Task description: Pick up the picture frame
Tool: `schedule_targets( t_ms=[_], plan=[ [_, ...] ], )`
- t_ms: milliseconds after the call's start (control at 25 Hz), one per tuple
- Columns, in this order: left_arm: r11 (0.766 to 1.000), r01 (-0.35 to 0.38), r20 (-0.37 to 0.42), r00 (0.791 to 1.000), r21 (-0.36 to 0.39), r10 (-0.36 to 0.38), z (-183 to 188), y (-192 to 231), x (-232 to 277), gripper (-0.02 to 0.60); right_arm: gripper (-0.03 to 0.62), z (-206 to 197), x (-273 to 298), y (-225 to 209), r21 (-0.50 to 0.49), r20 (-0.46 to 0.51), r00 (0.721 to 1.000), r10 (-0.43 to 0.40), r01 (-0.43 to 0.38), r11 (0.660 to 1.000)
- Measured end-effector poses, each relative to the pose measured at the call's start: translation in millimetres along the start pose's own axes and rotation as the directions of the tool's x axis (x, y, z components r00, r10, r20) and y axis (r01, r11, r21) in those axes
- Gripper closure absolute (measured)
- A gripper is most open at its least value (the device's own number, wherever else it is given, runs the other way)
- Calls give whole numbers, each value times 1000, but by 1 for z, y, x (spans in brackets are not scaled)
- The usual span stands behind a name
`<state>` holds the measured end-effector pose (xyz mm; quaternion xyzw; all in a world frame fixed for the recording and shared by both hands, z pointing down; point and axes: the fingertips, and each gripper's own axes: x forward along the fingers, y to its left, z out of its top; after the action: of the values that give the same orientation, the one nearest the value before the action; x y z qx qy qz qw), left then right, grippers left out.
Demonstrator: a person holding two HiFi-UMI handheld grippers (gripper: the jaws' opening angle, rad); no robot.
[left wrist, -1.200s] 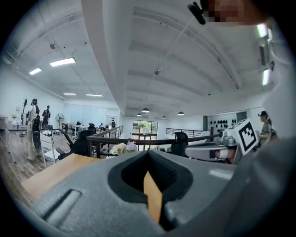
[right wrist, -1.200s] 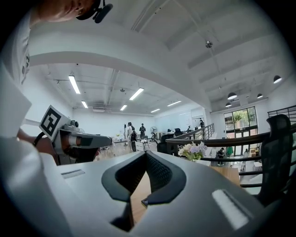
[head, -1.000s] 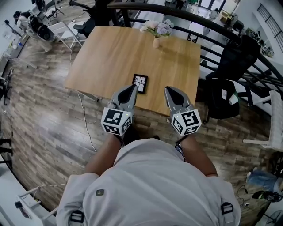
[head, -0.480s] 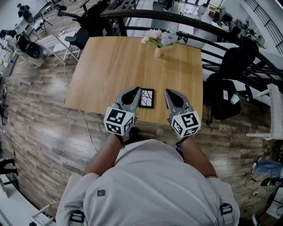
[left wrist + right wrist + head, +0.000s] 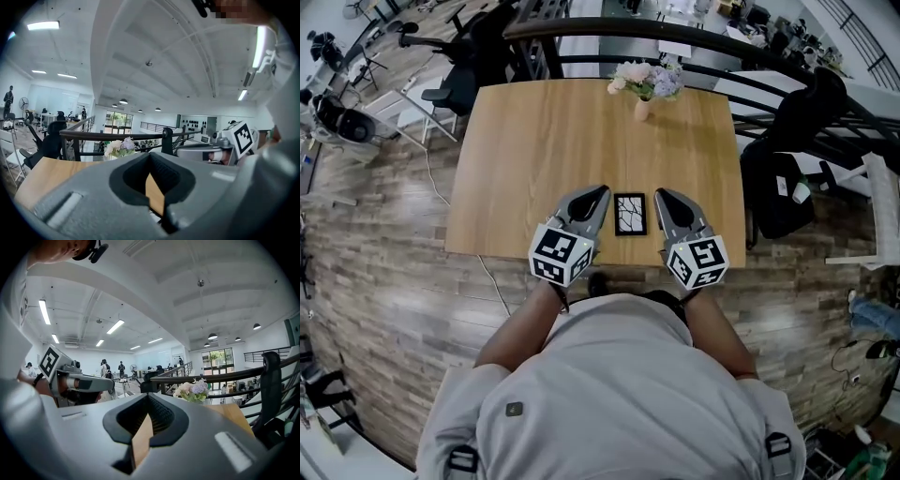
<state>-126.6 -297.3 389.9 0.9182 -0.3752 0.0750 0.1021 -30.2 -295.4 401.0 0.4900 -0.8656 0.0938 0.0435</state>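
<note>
A small black picture frame (image 5: 629, 214) with a white cracked pattern lies flat on the wooden table (image 5: 544, 141), near its front edge. My left gripper (image 5: 598, 193) hovers just left of the frame with its jaws shut and nothing between them. Just right of the frame is my right gripper (image 5: 662, 196), also shut and empty. The frame sits in the gap between the two grippers. Neither gripper view shows the frame; each looks level over the table with the tips (image 5: 150, 157) (image 5: 149, 397) closed together.
A small vase of flowers (image 5: 645, 84) stands at the table's far edge. A dark curved railing (image 5: 675, 37) runs behind the table. A black office chair (image 5: 783, 192) stands right of the table, more chairs at the far left. Wood plank floor surrounds the table.
Both grippers came forward over the table's front edge. The frame, earlier ahead between them, now lies directly between their tips. Jaws stayed shut.
</note>
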Motion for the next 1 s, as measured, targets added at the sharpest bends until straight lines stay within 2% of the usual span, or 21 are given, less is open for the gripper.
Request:
schedule_targets(
  t_ms=[200,480,760,1000],
  plan=[
    [999,37,-35,999,-15,-37,-15,10,8,578,585,-16,8,0,22,-37,999,-39,40,999],
    [995,62,-85,994,-81,-69,-41,14,31,578,585,-42,17,-14,63,-114,993,-44,51,997],
    [989,28,-179,982,-143,-53,-85,24,52,578,582,-83,35,-37,87,-211,977,-12,32,996],
    [979,-12,-272,961,-206,-45,-125,33,74,578,568,-120,49,-58,169,-290,957,26,25,985]
  ],
)
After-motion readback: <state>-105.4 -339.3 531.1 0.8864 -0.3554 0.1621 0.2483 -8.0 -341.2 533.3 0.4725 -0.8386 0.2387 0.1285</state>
